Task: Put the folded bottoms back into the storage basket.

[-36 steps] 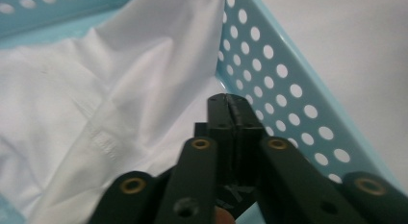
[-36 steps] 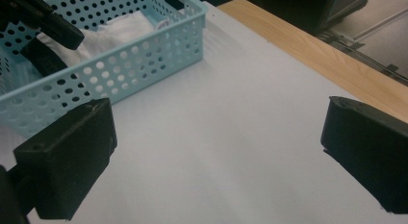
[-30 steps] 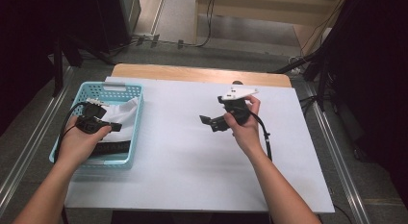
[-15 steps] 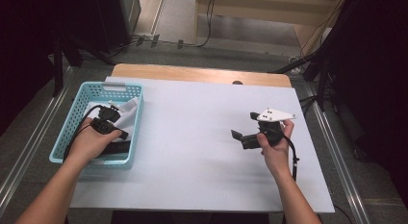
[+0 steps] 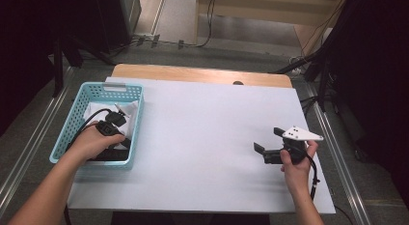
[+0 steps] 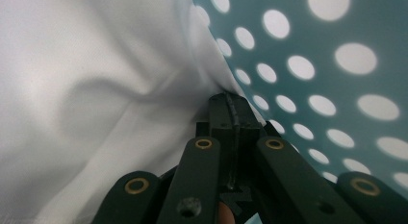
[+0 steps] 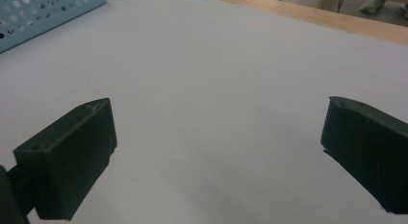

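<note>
A light blue perforated basket (image 5: 77, 114) stands at the table's left edge with a white cloth (image 5: 96, 110) inside it. My left gripper (image 5: 115, 119) reaches down into the basket. In the left gripper view its jaws are pressed together, the tips (image 6: 230, 106) pinching a fold of the white cloth (image 6: 96, 89) right against the basket wall (image 6: 337, 65). My right gripper (image 5: 265, 148) hovers low over the right side of the white table (image 5: 202, 138). Its jaws stand wide apart, with bare table showing between them at the gripper's midpoint (image 7: 221, 137).
A wooden strip (image 5: 193, 74) runs along the table's far edge. Metal rails and cables lie on the floor beyond the table and at both sides. A corner of the basket (image 7: 43, 12) shows far off in the right gripper view.
My right gripper moved from the table's middle to the right and nearer the person, staying open. My left hand pushed deeper into the basket onto the cloth.
</note>
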